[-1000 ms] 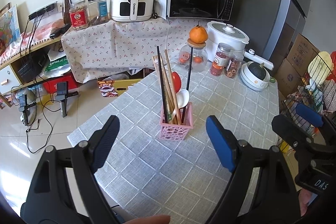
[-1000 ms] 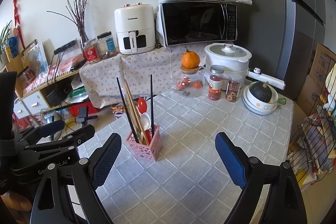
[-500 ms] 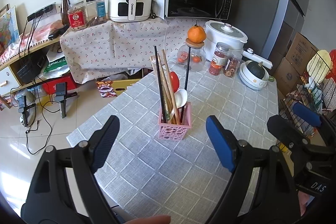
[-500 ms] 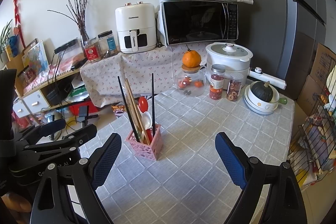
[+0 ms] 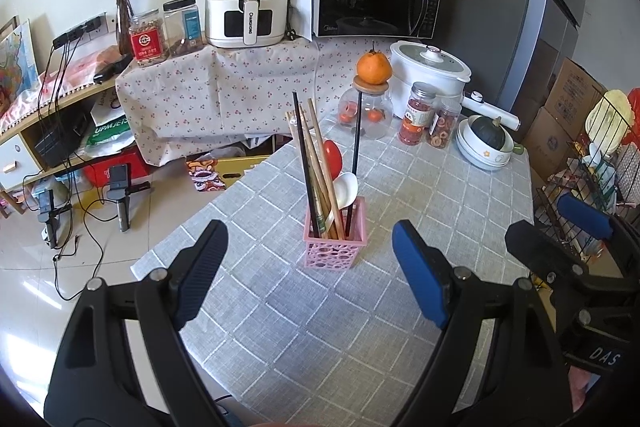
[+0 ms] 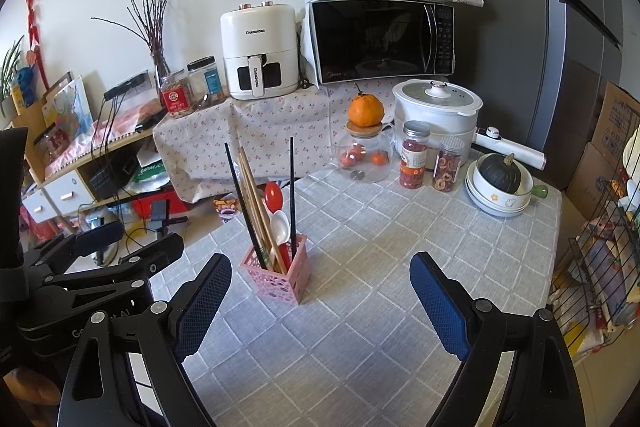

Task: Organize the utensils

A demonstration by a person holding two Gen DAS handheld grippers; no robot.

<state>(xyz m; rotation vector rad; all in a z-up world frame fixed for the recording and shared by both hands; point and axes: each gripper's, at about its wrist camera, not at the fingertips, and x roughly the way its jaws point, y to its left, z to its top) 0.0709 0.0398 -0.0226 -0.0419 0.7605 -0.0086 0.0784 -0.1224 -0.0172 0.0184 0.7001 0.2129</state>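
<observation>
Centrally, on the grey grid-patterned tablecloth (image 5: 360, 307): one pink perforated plastic utensil holder (image 5: 335, 241), upright, containing black chopsticks (image 5: 305, 163), wooden chopsticks (image 5: 322, 163), one white ceramic spoon (image 5: 345, 189), one red spoon (image 5: 333, 155). Left gripper (image 5: 306, 279): blue-padded fingers spread wide, nothing held, short of the holder. Right gripper (image 6: 320, 301): likewise wide and holding nothing, just right of the holder. Far table edge: orange fruit atop a glass jar (image 6: 365, 155), white rice cooker (image 6: 438, 115).

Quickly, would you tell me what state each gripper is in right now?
Left gripper: open, holding nothing, short of the pink utensil holder.
Right gripper: open, holding nothing.
</observation>
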